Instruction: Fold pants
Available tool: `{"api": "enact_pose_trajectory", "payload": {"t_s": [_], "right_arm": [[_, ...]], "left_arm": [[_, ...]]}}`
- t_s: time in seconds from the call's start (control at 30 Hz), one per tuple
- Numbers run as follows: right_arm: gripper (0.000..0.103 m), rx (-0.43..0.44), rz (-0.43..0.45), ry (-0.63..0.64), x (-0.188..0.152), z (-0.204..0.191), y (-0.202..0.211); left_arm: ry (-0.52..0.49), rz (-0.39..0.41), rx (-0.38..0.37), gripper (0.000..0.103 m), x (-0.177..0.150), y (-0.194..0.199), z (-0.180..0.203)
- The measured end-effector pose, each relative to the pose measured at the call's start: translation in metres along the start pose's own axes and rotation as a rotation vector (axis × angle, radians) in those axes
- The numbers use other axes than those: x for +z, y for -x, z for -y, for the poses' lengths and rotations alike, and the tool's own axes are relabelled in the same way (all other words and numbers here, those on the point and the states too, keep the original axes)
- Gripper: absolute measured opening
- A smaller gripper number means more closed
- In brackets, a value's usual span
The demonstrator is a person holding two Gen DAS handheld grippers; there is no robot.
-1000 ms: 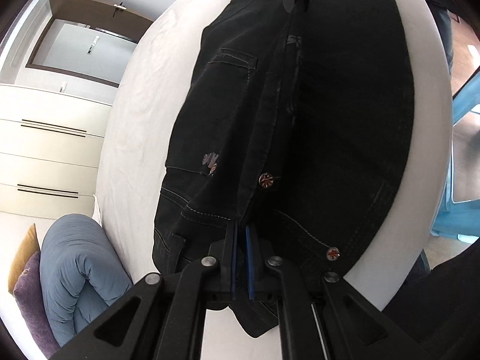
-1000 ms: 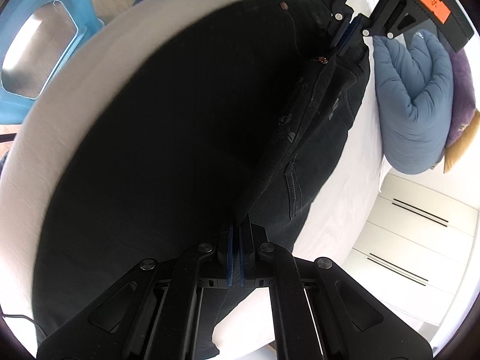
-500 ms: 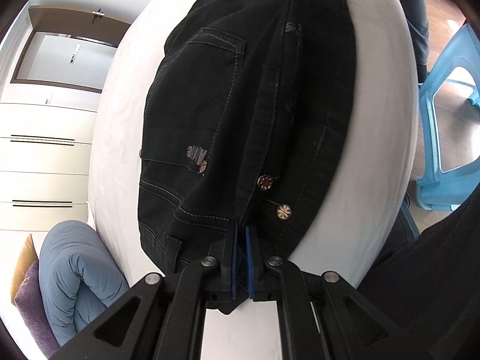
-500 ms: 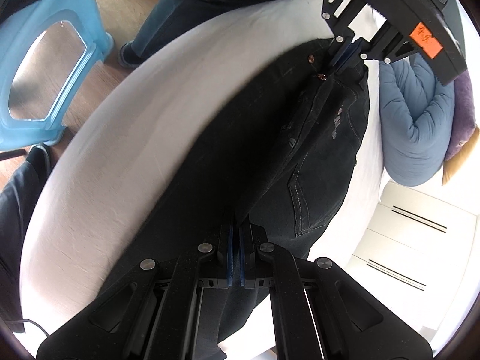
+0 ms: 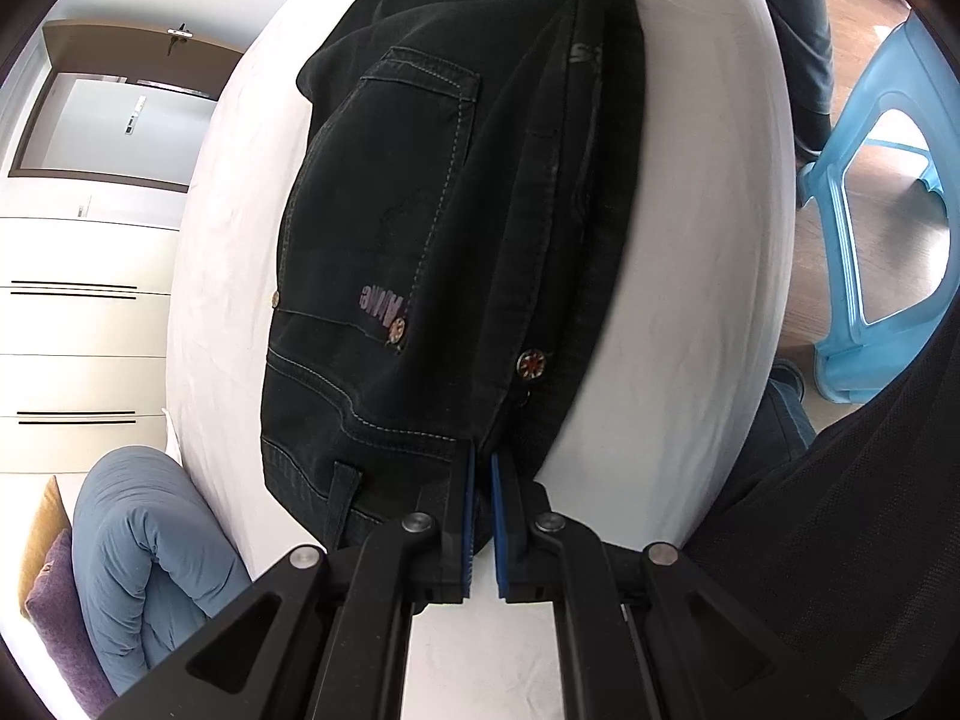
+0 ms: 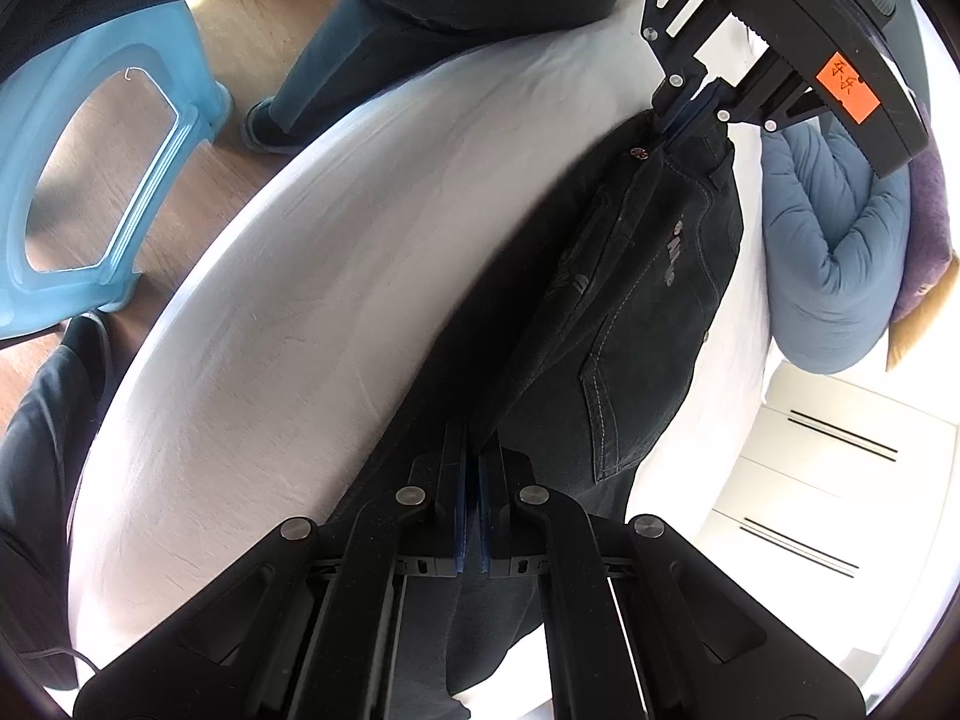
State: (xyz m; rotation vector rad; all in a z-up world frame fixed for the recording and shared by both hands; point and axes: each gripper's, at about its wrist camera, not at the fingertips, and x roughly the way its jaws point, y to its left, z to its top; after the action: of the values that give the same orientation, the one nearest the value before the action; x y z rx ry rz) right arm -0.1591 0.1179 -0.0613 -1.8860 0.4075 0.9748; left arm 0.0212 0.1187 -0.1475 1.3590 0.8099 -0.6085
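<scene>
- Black pants [image 5: 420,252] lie folded lengthwise on a white bed [image 5: 678,276], stretching from 6 o'clock to 12 o'clock in the left wrist view.
- The left gripper [image 5: 480,468] pinches the waistband at 6 o'clock, its blue pads pressed onto the cloth.
- The right gripper [image 6: 472,450] pinches the pants further along, jaws pressed together on the fabric.
- A blue plastic stool [image 5: 888,240] stands at 3 o'clock.
- A blue rolled duvet [image 5: 150,564] sits at 8 o'clock.
</scene>
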Motion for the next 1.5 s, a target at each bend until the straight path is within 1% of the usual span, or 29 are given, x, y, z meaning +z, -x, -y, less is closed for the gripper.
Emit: {"api": "enact_pose_trajectory", "payload": {"t_s": [0.07, 0.23, 0.37, 0.47, 0.53, 0.6, 0.63, 0.67, 0.73, 0.77, 0.8, 0.83, 0.87, 0.9, 0.93, 0.97, 1.0, 1.03, 1.07, 1.1, 1.17, 1.23, 1.3, 1.33, 1.37, 1.4, 1.43, 1.5], "right_arm": [[0.002, 0.005, -0.007, 0.003, 0.003, -0.004, -0.002], [0.002, 0.003, -0.008, 0.012, -0.003, -0.020, 0.003], [0.002, 0.003, -0.022, 0.011, -0.001, -0.024, 0.001], [0.003, -0.004, -0.046, 0.027, 0.002, -0.031, -0.008], [0.004, -0.014, -0.056, 0.008, 0.002, -0.034, -0.013], [0.004, -0.037, -0.063, -0.034, 0.002, -0.033, -0.014], [0.004, -0.048, -0.064, -0.055, 0.002, -0.033, -0.014], [0.004, -0.061, -0.065, -0.071, 0.002, -0.034, -0.013], [0.005, -0.093, -0.072, -0.106, 0.002, -0.035, -0.013], [0.008, -0.112, -0.076, -0.127, 0.003, -0.035, -0.013], [0.012, -0.126, -0.079, -0.146, 0.003, -0.035, -0.012], [0.014, -0.140, -0.084, -0.178, 0.003, -0.033, -0.011], [0.021, -0.154, -0.091, -0.204, 0.003, -0.031, -0.010], [0.039, -0.186, -0.103, -0.234, 0.003, -0.029, -0.010], [0.054, -0.233, -0.113, -0.253, 0.003, -0.027, -0.009], [0.080, -0.291, -0.119, -0.270, 0.003, -0.025, -0.007], [0.095, -0.336, -0.111, -0.297, 0.002, -0.021, -0.002], [0.098, -0.347, -0.097, -0.327, 0.001, -0.018, 0.003], [0.101, -0.345, -0.089, -0.377, -0.002, -0.014, 0.010], [0.101, -0.346, -0.097, -0.424, -0.006, -0.013, 0.014], [0.100, -0.344, -0.109, -0.518, -0.013, -0.013, 0.023], [0.100, -0.302, -0.106, -0.693, -0.026, -0.013, 0.038], [0.100, -0.255, -0.106, -0.902, -0.045, -0.012, 0.051], [0.100, -0.226, -0.108, -1.018, -0.056, -0.014, 0.057], [0.100, -0.208, -0.108, -1.103, -0.066, -0.017, 0.062], [0.100, -0.191, -0.113, -1.200, -0.078, -0.022, 0.067], [0.100, -0.176, -0.120, -1.262, -0.087, -0.026, 0.070], [0.099, -0.153, -0.133, -1.373, -0.106, -0.035, 0.072]], "left_arm": [[-0.003, -0.004, -0.004, 0.005, 0.001, -0.004, -0.001], [0.002, -0.003, -0.002, 0.005, 0.000, -0.006, -0.001], [0.002, -0.003, 0.007, 0.006, -0.002, -0.011, 0.001], [-0.002, -0.002, 0.045, 0.007, 0.000, -0.015, 0.006], [0.001, 0.001, 0.076, 0.008, -0.001, -0.010, 0.009], [0.036, -0.009, 0.084, 0.028, -0.004, -0.001, 0.007], [0.060, -0.011, 0.084, 0.050, -0.006, 0.005, 0.005], [0.086, -0.005, 0.088, 0.062, -0.008, 0.013, 0.002], [0.152, -0.001, 0.080, 0.064, -0.009, 0.029, -0.008], [0.189, 0.001, 0.083, 0.064, -0.008, 0.035, -0.015], [0.240, 0.008, 0.089, 0.064, -0.006, 0.041, -0.023], [0.315, 0.021, 0.086, 0.064, -0.003, 0.047, -0.036], [0.388, 0.039, 0.079, 0.064, 0.002, 0.051, -0.049], [0.456, 0.061, 0.075, 0.064, 0.006, 0.054, -0.060], [0.537, 0.087, 0.061, 0.064, 0.012, 0.056, -0.073], [0.595, 0.104, 0.038, 0.064, 0.019, 0.055, -0.082], [0.646, 0.123, 0.021, 0.063, 0.026, 0.052, -0.089], [0.706, 0.143, 0.006, 0.063, 0.036, 0.048, -0.098], [0.757, 0.159, -0.020, 0.063, 0.045, 0.044, -0.103], [0.797, 0.175, -0.053, 0.062, 0.054, 0.039, -0.106], [0.879, 0.187, -0.117, 0.050, 0.072, 0.024, -0.110], [0.929, 0.182, -0.181, 0.043, 0.091, 0.008, -0.105], [0.958, 0.150, -0.235, 0.043, 0.103, -0.009, -0.099], [0.961, 0.112, -0.264, 0.043, 0.109, -0.020, -0.092], [0.960, 0.072, -0.277, 0.043, 0.113, -0.032, -0.083], [0.965, 0.065, -0.280, 0.043, 0.113, -0.039, -0.075], [0.983, 0.083, -0.275, 0.044, 0.110, -0.040, -0.071], [1.019, 0.085, -0.301, 0.044, 0.106, -0.039, -0.072]]}}
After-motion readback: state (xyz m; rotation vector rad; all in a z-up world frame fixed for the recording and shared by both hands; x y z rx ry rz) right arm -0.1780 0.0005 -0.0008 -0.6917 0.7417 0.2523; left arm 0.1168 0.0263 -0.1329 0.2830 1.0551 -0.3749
